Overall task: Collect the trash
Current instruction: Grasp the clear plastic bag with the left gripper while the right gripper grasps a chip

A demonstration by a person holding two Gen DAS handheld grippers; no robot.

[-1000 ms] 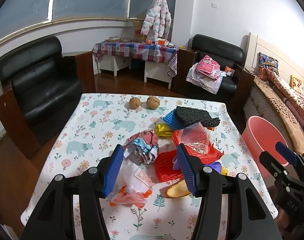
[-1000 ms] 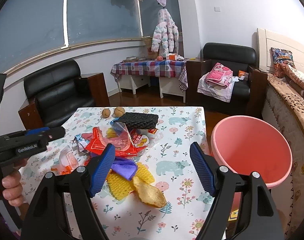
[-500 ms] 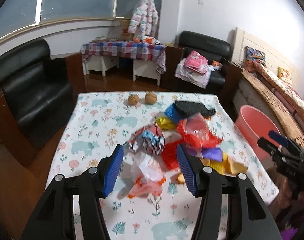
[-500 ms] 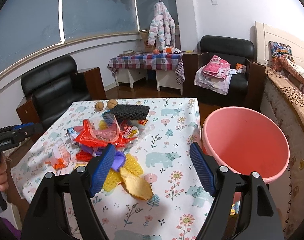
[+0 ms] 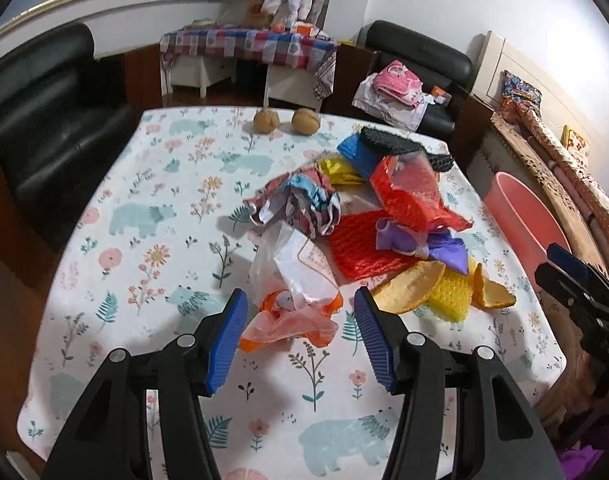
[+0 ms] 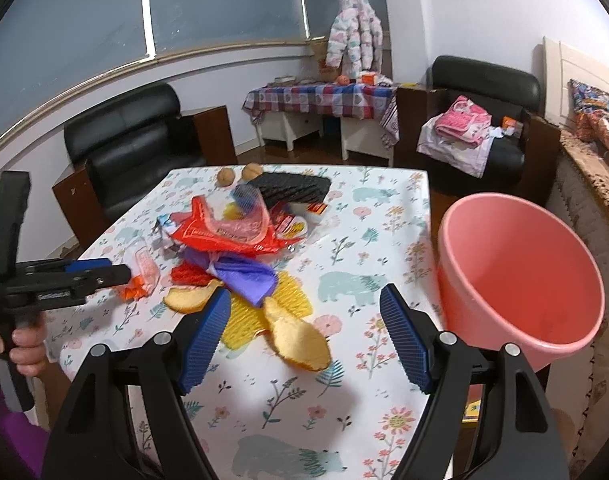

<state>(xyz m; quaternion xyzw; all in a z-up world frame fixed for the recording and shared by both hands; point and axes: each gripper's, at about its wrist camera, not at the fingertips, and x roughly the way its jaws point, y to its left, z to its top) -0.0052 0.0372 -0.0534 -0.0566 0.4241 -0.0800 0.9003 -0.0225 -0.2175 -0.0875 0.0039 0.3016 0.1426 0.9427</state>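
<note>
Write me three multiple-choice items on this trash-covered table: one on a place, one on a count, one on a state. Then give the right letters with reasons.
1. Where does the pink plastic bucket stand?
A. beside the flower-print table's right edge
B. on the black armchair
C. in the middle of the table

2. How many round brown walnuts lie at the far edge of the table?
A. one
B. two
C. four

3. What is the state of the left gripper?
A. shut on the purple wrapper
B. shut on nothing
C. open, holding nothing

Answers: 1 A, the right wrist view shows it off the table at that edge. 2 B, a pair lies side by side. 3 C, its blue fingers stand wide apart above the clear and orange plastic bag.
</note>
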